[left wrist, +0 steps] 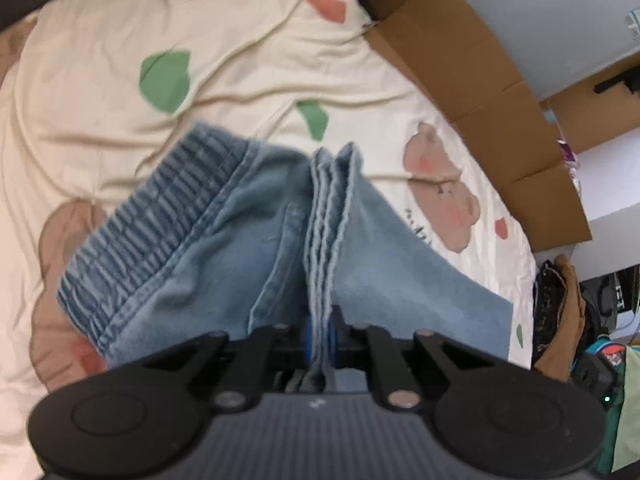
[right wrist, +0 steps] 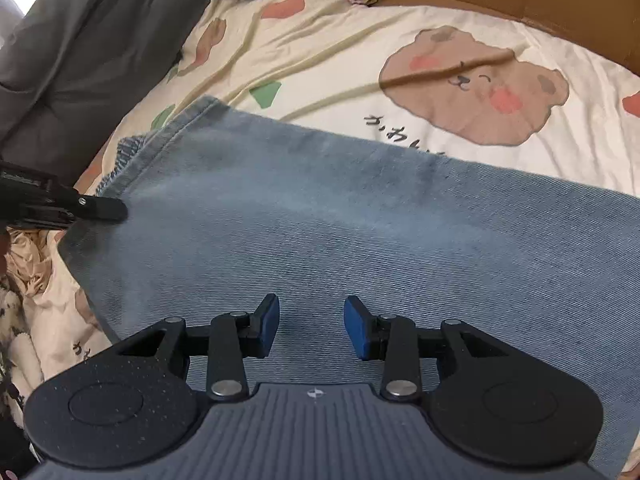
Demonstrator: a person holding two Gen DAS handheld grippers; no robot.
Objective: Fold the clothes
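Left gripper (left wrist: 319, 336) pinches a stacked edge of the jeans (right wrist: 320, 216), by the waistband (left wrist: 152, 224). Right gripper (right wrist: 312, 326) is spread, empty, just above the flat denim panel. Jeans lie mid-blanket (right wrist: 340, 40), long axis running rightward from the left grip; right gripper is nearer the free end.

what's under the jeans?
The cream cartoon-print bedsheet shows all around the jeans, so they lie on it. What lies directly beneath the denim is covered. The left gripper pinches their edge.
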